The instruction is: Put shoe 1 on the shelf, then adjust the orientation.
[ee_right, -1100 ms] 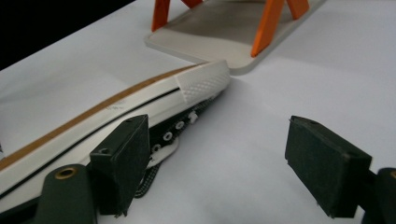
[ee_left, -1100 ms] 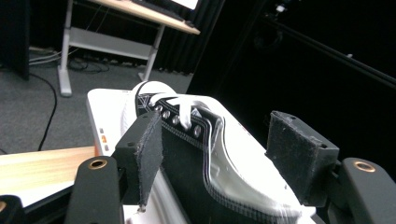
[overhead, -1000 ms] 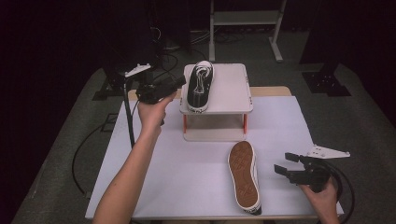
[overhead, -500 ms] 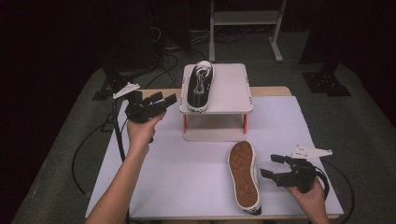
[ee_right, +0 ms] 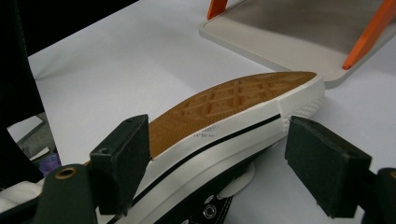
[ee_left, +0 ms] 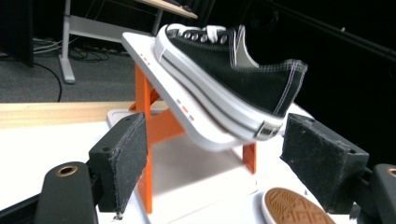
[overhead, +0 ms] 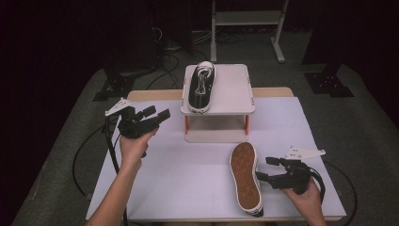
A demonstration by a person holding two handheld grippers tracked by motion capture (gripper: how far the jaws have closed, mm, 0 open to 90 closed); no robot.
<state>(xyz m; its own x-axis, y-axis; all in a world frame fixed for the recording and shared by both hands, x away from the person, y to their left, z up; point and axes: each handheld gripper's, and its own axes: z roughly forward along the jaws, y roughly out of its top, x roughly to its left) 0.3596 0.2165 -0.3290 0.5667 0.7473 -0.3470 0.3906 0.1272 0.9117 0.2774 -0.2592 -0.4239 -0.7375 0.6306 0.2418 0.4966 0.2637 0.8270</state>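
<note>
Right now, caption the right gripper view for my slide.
Open right gripper approaches the upturned sneaker, brown sole up on the white table, below the shoe stand.

Dim, dark surroundings (only the white table [overhead: 197,174] is lit), soft focus, faint shadows.

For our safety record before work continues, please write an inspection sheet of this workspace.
Surface: white table top, bare around the things.
Job's things: black canvas sneaker with white rubber sole upright on the white shelf stand with orange legs; second sneaker, tan sole up, on the table before the stand.
Clutter: nothing seen.
Grippers: left gripper open, jaws just widened, nothing between them, left of the stand; right gripper open beside the overturned sneaker, not gripping it.
Cables: black cables trail off the table's left edge.
Surroundings: dark room, grey floor, metal frame behind.
</note>
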